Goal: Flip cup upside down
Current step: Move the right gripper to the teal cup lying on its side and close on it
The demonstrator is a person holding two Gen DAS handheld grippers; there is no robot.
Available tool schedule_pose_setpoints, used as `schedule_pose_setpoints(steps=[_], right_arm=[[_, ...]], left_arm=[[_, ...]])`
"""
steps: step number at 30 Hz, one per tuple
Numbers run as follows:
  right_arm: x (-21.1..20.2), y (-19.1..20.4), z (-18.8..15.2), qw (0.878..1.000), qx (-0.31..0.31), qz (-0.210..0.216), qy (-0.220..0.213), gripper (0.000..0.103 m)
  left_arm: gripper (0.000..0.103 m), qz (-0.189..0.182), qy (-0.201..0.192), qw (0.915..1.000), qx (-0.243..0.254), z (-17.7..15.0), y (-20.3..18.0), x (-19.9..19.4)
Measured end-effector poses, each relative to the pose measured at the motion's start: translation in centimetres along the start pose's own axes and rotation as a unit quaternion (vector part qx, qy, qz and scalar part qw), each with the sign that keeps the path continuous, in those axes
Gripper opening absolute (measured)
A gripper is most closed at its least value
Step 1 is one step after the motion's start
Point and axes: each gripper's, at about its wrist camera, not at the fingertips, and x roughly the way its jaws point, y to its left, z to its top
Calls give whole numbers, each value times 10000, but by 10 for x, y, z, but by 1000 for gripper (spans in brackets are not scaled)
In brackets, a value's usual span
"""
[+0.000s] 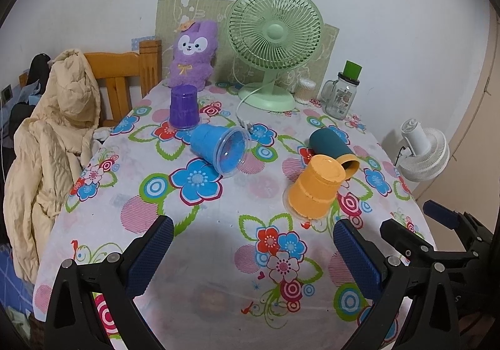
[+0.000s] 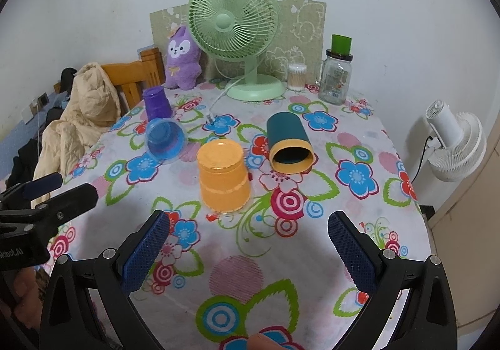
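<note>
An orange cup (image 1: 314,186) (image 2: 223,176) stands upside down on the floral tablecloth. A blue cup (image 1: 220,145) (image 2: 165,137) lies on its side, mouth toward me. A dark teal cup with a yellow rim (image 1: 332,145) (image 2: 289,142) also lies on its side. A purple cup (image 1: 183,106) (image 2: 157,103) stands upside down at the back left. My left gripper (image 1: 253,244) is open and empty, short of the cups. My right gripper (image 2: 248,239) is open and empty, just in front of the orange cup.
A green desk fan (image 1: 273,44) (image 2: 234,31), a purple plush rabbit (image 1: 192,53), a glass jar with a green lid (image 1: 342,94) and a swab holder (image 1: 304,91) stand along the back. A wooden chair with a beige jacket (image 1: 53,137) is left. A white fan (image 1: 422,153) is right.
</note>
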Motion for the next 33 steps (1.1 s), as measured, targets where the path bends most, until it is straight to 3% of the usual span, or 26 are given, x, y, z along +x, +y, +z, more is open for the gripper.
schedule_pose_setpoints(steps=[22, 33], right_arm=[[69, -53, 59, 9988, 89, -441, 206, 102], [122, -57, 96, 9978, 52, -227, 618, 102]], left_arm=[[103, -168, 305, 9981, 499, 57, -25, 84], [103, -304, 532, 9957, 701, 78, -32, 123]])
